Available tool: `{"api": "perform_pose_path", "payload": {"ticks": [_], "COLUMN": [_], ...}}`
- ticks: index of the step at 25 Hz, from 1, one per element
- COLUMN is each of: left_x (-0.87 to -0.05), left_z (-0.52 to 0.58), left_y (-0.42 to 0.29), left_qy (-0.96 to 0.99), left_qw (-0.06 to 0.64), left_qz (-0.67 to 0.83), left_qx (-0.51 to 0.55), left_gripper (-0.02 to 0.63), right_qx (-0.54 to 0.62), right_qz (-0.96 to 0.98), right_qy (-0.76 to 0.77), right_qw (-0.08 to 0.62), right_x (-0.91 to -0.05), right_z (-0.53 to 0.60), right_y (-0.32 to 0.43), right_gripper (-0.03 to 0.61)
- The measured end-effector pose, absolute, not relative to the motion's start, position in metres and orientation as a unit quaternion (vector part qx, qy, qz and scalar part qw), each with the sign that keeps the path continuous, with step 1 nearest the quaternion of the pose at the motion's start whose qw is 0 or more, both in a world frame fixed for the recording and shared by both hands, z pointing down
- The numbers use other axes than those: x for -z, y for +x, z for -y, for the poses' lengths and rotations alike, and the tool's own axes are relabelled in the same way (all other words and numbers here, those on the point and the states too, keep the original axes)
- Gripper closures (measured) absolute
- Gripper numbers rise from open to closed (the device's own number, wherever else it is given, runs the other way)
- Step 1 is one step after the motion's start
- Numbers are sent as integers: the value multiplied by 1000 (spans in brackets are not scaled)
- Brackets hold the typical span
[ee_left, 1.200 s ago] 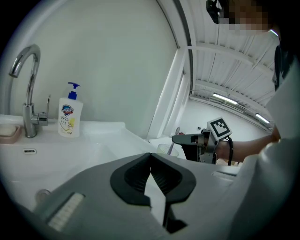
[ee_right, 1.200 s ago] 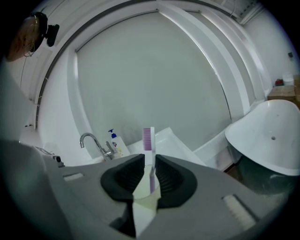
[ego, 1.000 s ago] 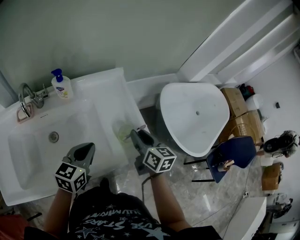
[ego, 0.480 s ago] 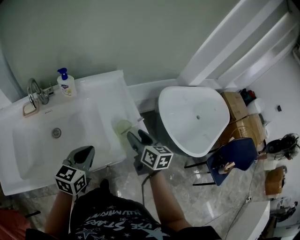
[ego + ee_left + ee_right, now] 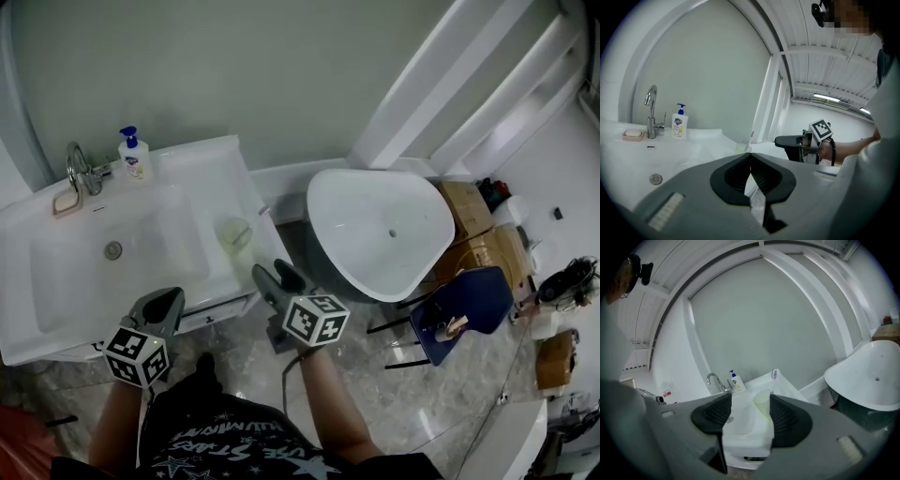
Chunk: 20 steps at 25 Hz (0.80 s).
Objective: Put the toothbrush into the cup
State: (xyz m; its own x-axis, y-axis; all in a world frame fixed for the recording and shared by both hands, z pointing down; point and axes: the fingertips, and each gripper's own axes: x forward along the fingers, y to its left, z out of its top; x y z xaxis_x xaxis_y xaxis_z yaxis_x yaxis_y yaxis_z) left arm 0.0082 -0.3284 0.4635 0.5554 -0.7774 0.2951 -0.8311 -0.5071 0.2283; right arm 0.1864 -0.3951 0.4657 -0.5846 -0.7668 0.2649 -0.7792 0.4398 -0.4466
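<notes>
Toothbrush (image 5: 774, 376) and cup (image 5: 762, 402) are already together: the brush stands in the pale, see-through cup on the white surface (image 5: 197, 169) beside the basin, so the task looks done.

Its long axis runs nearly upright. In the right gripper view it leans a little toward one o'clock, with the head above the rim.

In the head view the cup lies at about eleven o'clock from the right hand-held gripper (image 5: 272, 277), near its tips but apart from them. From the left hand-held gripper (image 5: 161, 302) it lies between one and two o'clock and farther off, so the right hand is the nearer.

The right hand-held gripper has its jaws spread wide and grips nothing; the cup only shows in the gap between them, beyond the pads. The left hand-held gripper has its jaws closed together at the tips and holds nothing.

From above, the brush is too thin to pick out with any certainty. In the right gripper view, the right jaw pad covers the cup's base. The handle below the rim is only faintly visible, and I cannot tell which way the bristles face.
</notes>
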Motion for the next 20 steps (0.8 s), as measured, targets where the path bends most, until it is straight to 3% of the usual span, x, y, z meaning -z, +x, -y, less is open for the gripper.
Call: {"api": "perform_pose_path", "payload": {"ticks": [4, 13, 20], "left_x": [-452, -445, -445], "left_z": [293, 200, 158], "left_y": [18, 18, 4], "left_qy": [863, 846, 837], "left_qw": [161, 154, 151], "left_qz": [474, 506, 520], "left_qx": [-71, -69, -75], "left_gripper": [604, 604, 604], "right_qx": [-248, -248, -265], "right_qz": [855, 861, 864], "right_qy": [456, 444, 429], "right_qw": [9, -9, 0], "right_x": [-449, -447, -457], "right_z": [356, 275, 236], "right_y": [198, 201, 188], "right_gripper": [345, 556, 574]}}
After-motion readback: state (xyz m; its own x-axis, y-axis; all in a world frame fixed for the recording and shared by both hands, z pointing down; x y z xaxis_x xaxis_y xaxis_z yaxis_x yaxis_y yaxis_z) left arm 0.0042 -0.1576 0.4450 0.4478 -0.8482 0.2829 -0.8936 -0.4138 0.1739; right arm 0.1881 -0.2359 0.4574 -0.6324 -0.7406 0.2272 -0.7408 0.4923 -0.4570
